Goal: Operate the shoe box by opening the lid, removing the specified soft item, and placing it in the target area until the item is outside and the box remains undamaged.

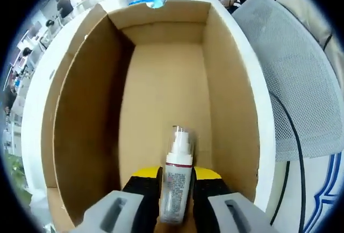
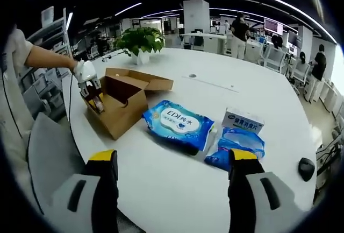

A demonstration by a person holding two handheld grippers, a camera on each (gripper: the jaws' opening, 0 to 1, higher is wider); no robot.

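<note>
I look down into the open brown cardboard shoe box (image 1: 86, 109), whose inside is bare. My left gripper (image 1: 176, 174) is shut on a small white spray bottle (image 1: 180, 152) with a clear cap, held upright just above the box's near end. In the right gripper view the box (image 2: 121, 114) stands at the table's left with its lid (image 2: 150, 82) flipped back. A person's hand holds the left gripper (image 2: 91, 90) with the bottle (image 2: 99, 104) over the box's near corner. My right gripper (image 2: 173, 157) hangs open above the white table, holding nothing.
On the white table (image 2: 177, 190) lie a blue wipes pack (image 2: 180, 122), a small white-and-blue box (image 2: 243, 120) and a blue packet (image 2: 239, 141). A potted plant (image 2: 141, 40) stands at the back and a mouse (image 2: 305, 168) at the right. A mesh chair (image 1: 295, 82) is beside the box.
</note>
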